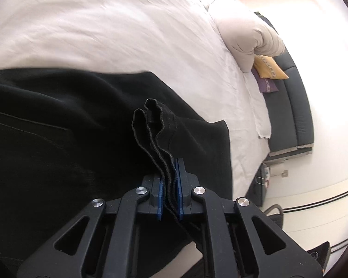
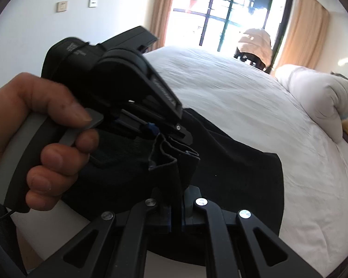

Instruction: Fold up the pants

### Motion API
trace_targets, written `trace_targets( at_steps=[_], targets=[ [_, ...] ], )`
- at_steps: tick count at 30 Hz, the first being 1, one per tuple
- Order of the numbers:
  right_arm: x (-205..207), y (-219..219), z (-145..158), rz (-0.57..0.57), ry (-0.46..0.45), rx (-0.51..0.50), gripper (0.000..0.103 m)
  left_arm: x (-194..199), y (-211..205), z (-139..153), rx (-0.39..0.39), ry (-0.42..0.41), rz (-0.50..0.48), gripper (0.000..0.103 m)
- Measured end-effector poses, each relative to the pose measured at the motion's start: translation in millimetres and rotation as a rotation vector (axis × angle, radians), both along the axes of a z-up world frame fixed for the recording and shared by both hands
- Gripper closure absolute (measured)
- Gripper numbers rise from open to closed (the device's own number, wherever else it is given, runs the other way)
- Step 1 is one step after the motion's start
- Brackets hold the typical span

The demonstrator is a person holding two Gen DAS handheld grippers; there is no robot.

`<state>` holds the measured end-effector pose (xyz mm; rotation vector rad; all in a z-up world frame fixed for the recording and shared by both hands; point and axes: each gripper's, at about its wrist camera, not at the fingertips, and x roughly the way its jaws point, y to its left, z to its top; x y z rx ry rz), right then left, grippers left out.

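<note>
On the bed: black pants [image 1: 58,120] lie spread across the near part of a white sheet [image 1: 104,27], the dark cloth reaching from the near left toward the middle of the mattress.
Left gripper [image 1: 170,185]: its blue pads [image 1: 160,192] are clamped tight on a bunched, layered edge of the pants; the folds of that edge stand up in ripples just beyond the fingertips.
Right gripper [image 2: 176,210]: its jaws are closed on another gathered bit of the same black cloth, which rises from between them in a crumpled pleat.
Grippers together: in the right wrist view the left gripper [image 2: 164,136] sits just beyond and to the left of the right one, both pinching the same raised edge, close beside each other.
Hand [image 2: 41,136]: a person's hand wraps the grey handle of the left gripper, fingers curled round it, at the near left.
Far right: a rolled pale duvet [image 1: 250,37] lies at the sheet's edge, with a yellow cushion [image 1: 269,67] and a purple one [image 1: 266,84] beside it.
Far end of room: a barred window [image 2: 229,11] between tan curtains [image 2: 306,27].
</note>
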<state>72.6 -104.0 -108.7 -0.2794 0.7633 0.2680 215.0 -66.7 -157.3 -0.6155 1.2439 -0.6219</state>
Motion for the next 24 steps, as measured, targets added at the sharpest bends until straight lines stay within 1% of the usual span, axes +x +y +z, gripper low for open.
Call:
trace_targets(
  at_steps=[3,5,6,7,8,9,10,11,13,14,15,16,17,18,20,22,23,24],
  targets=[
    [2.7,19.6,-2.3,0.028,0.009,-0.004,0.097,-0.1,11.0,-5.7,0.024,0.007,0.022,0.095],
    [7.5,26.9,-7.6,0.04,0.023,-0.002,0.097,1.1,13.1,-15.1,0.052,0.017,0.029,0.095],
    [10.5,30.6,-13.7,0.046,0.035,-0.001,0.096,1.2,15.2,-23.3,0.075,0.03,0.032,0.095],
    [0.9,31.8,-25.9,0.051,0.052,0.004,0.096,1.3,13.9,-29.2,0.085,0.039,0.035,0.095],
    [5.0,32.2,-36.4,0.054,0.082,0.015,0.096,0.6,15.1,-34.8,0.086,0.042,0.031,0.095],
    [6.8,32.7,-44.7,0.056,0.106,0.019,0.094,0.4,15.7,-38.3,0.081,0.042,0.029,0.095],
    [9.4,34.1,-56.8,0.063,0.157,0.012,0.091,0.5,15.7,-39.2,0.078,0.044,0.027,0.094],
    [11.4,32.8,-65.8,0.067,0.19,0.0,0.09,0.6,16.1,-38.5,0.075,0.048,0.029,0.094],
    [9.0,24.6,-66.4,0.067,0.193,0.016,0.086,0.8,17.7,-30.4,0.098,0.047,0.029,0.092],
    [8.3,16.6,-61.4,0.072,0.208,0.064,0.075,-0.2,21.1,-23.2,0.125,0.026,0.033,0.09],
    [6.0,4.8,-52.8,0.081,0.223,0.138,0.061,-2.9,21.4,-10.9,0.175,-0.014,0.046,0.086],
    [3.6,-6.2,-43.5,0.083,0.22,0.191,0.057,-3.9,26.2,3.2,0.234,-0.067,0.073,0.086],
    [0.9,-20.2,-32.3,0.076,0.204,0.243,0.056,-3.5,28.5,14.0,0.265,-0.096,0.098,0.086],
    [-0.1,-33.4,-23.5,0.063,0.192,0.283,0.055,-2.7,33.1,22.3,0.28,-0.115,0.12,0.086],
    [-1.6,-63.2,-8.3,0.018,0.161,0.352,0.054,-1.8,35.5,39.3,0.292,-0.156,0.153,0.086],
    [7.5,-100.6,0.2,-0.078,0.135,0.403,0.054,-5.8,26.3,50.1,0.265,-0.187,0.128,0.086],
    [18.0,-131.1,-0.9,-0.142,0.131,0.457,0.054,-9.6,14.0,52.3,0.237,-0.198,0.1,0.086],
    [25.4,-150.4,-2.7,-0.187,0.136,0.5,0.054,-13.9,-1.4,50.0,0.206,-0.201,0.055,0.086]
  ],
)
